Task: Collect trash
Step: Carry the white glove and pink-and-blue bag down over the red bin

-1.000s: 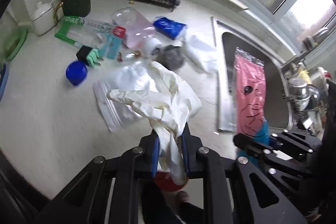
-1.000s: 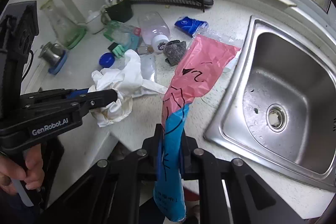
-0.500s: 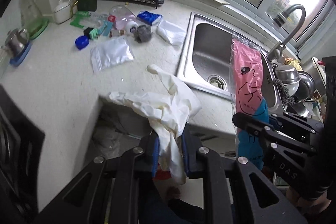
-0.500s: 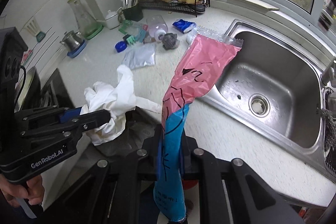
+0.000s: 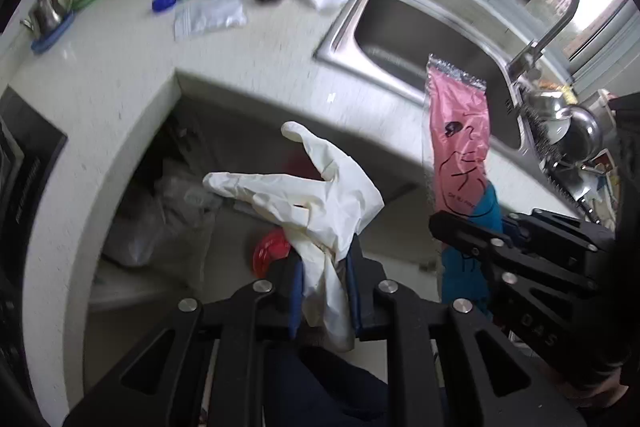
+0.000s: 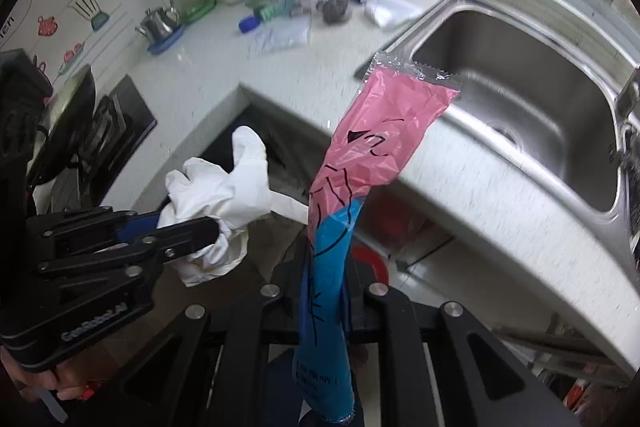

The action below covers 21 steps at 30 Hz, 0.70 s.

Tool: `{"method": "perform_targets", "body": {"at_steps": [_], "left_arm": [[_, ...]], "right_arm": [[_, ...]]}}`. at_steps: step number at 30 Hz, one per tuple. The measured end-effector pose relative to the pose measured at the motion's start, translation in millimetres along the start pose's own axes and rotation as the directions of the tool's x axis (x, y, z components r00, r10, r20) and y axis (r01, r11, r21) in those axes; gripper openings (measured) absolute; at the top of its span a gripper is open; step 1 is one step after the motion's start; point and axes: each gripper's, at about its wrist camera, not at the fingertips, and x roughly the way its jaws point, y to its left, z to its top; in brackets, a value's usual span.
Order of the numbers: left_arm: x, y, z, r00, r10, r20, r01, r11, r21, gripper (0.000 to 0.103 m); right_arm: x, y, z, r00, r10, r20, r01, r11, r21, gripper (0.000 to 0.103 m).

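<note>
The left gripper (image 5: pixel 325 291) has its fingers (image 5: pixel 296 291) pinched narrow on a crumpled white glove (image 5: pixel 316 195), held out past the edge of the surface (image 5: pixel 120 67). The right gripper (image 6: pixel 326 291) has its fingers clamped on a pink-and-blue wrapper (image 6: pixel 376 147), standing up in front of the sink (image 6: pixel 520 75). More litter (image 5: pixel 208 15) lies far back on the surface.

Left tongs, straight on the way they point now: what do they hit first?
Probably the red lid on the floor below the counter. The left tongs, shut on the glove, point steeply down there; depth unclear.
</note>
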Motion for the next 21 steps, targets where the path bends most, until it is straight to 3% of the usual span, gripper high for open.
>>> {"method": "perform_targets", "body": {"at_steps": [8, 12, 21], "left_arm": [[55, 21, -17, 0.996, 0.032, -0.083, -0.033, 0.999, -0.017, 0.016], [87, 36, -26, 0.993, 0.014, -0.117, -0.019, 0.999, -0.046, 0.016], [206, 78, -61, 0.968, 0.013, -0.251, -0.027, 0.998, -0.053, 0.016]], "right_arm": [[48, -4, -24, 0.997, -0.046, -0.069, 0.045, 0.999, -0.005, 0.011], [84, -4, -34, 0.990, -0.049, -0.129, 0.049, 0.999, -0.002, 0.011], [194, -13, -66, 0.961, -0.027, -0.275, 0.045, 0.997, 0.062, 0.011]]}}
